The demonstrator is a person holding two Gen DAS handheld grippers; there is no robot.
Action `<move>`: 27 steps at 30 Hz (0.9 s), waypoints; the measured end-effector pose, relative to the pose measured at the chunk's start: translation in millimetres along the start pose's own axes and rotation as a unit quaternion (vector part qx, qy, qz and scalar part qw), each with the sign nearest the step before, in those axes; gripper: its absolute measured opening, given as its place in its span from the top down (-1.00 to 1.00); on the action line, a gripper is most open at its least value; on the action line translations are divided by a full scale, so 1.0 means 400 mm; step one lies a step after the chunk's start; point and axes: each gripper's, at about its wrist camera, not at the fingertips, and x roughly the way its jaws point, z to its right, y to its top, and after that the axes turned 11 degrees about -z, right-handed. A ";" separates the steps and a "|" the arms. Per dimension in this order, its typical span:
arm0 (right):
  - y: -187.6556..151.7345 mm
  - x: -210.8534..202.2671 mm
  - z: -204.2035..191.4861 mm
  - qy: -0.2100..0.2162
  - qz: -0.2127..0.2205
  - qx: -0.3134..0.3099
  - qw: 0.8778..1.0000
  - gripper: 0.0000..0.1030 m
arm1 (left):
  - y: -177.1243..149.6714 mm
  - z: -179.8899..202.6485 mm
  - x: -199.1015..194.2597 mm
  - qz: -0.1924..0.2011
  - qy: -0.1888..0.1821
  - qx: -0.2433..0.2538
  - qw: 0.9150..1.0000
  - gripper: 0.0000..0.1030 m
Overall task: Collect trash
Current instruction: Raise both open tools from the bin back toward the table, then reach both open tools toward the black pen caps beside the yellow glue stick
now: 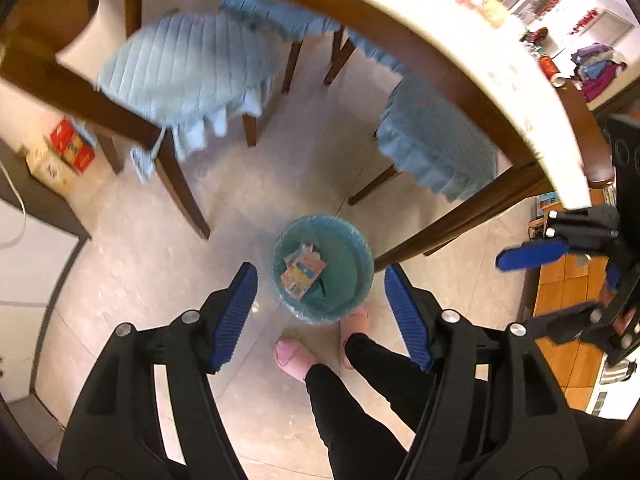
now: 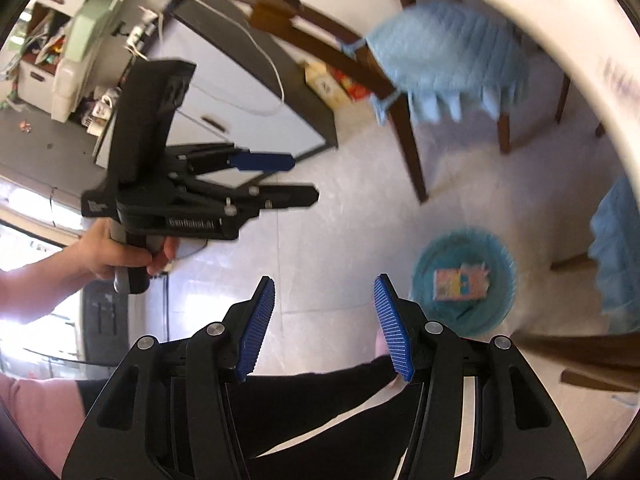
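On the far left, a red box (image 1: 72, 146) sits on a carton by the wall. Next to it stands a wooden chair with a light blue cushion (image 1: 180, 76), and more blue-covered chairs are pushed under the white table (image 1: 500, 80), whose edge curves across the far side.

The left gripper (image 1: 320, 286) points down at the floor. Its blue pads (image 1: 236, 312) stand well apart and nothing is between them. Seen through that gap, on the tiled floor, is the trash bin (image 1: 352, 280), round and lined with a teal bag. A colourful flat package (image 1: 302, 274) lies inside it. Near the bin are the person's pink slippers (image 1: 294, 356) and black trouser legs.

On the right, the right gripper (image 2: 324, 296) is also open about halfway and empty, with the bin to its right on the floor.
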 end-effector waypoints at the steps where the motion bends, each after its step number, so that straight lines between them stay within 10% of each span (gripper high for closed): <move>1: 0.005 -0.026 -0.005 -0.004 0.010 0.000 1.000 -0.04 | 0.008 0.009 -0.017 0.006 0.002 0.005 1.000 -0.25; 17: 0.127 -0.381 0.141 -0.081 0.143 0.030 0.986 -0.04 | 0.229 0.174 -0.251 0.106 0.029 0.056 0.992 -0.43; 27: 0.270 -0.500 0.369 -0.140 0.130 -0.013 0.982 -0.04 | 0.466 0.272 -0.233 0.122 0.046 0.057 0.990 -0.63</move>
